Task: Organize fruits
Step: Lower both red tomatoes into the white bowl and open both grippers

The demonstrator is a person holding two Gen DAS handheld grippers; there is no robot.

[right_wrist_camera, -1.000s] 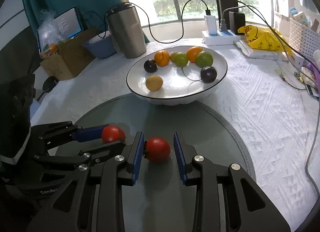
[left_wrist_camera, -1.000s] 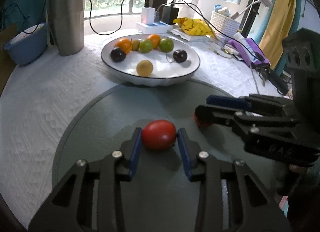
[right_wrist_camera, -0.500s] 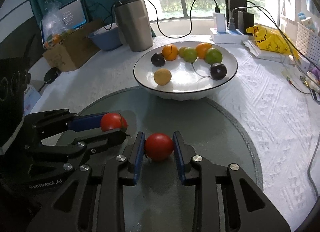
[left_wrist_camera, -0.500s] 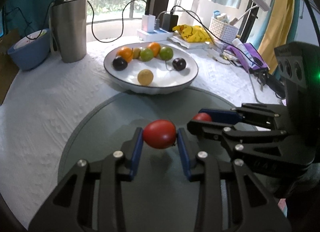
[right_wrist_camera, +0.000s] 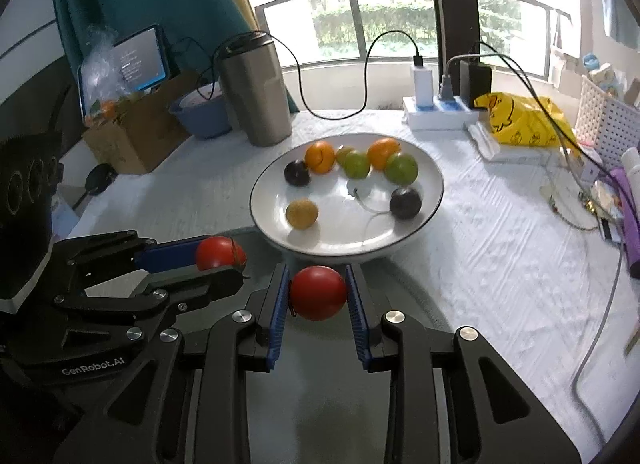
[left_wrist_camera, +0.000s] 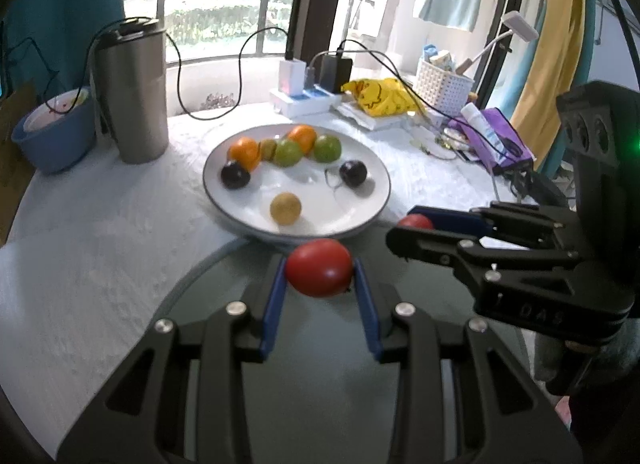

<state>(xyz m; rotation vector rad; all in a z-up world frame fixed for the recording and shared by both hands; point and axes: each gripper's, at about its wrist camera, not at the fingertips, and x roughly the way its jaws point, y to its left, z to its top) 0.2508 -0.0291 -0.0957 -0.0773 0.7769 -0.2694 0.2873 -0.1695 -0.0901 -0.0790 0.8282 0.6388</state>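
My left gripper (left_wrist_camera: 319, 272) is shut on a red tomato (left_wrist_camera: 319, 272) and holds it above the glass mat, just short of the white fruit bowl (left_wrist_camera: 240, 219). My right gripper (right_wrist_camera: 318, 292) is shut on a second red tomato (right_wrist_camera: 318, 292), also near the bowl's front rim (right_wrist_camera: 280, 242). Each gripper shows in the other's view: the right one (left_wrist_camera: 416, 225) at the right, the left one (right_wrist_camera: 218, 258) at the left. The bowl holds oranges, green fruits, two dark plums and a yellow fruit (left_wrist_camera: 285, 207).
A steel tumbler (left_wrist_camera: 130, 89) and a blue bowl (left_wrist_camera: 52, 131) stand back left. A power strip with cables (left_wrist_camera: 302, 97), a yellow bag (left_wrist_camera: 378, 97), a white basket (left_wrist_camera: 442, 85) and clutter lie behind and right. A cardboard box (right_wrist_camera: 132, 131) stands far left.
Both grippers have lifted their tomatoes off the glass mat and moved forward toward the bowl, which now looks closer in both views.
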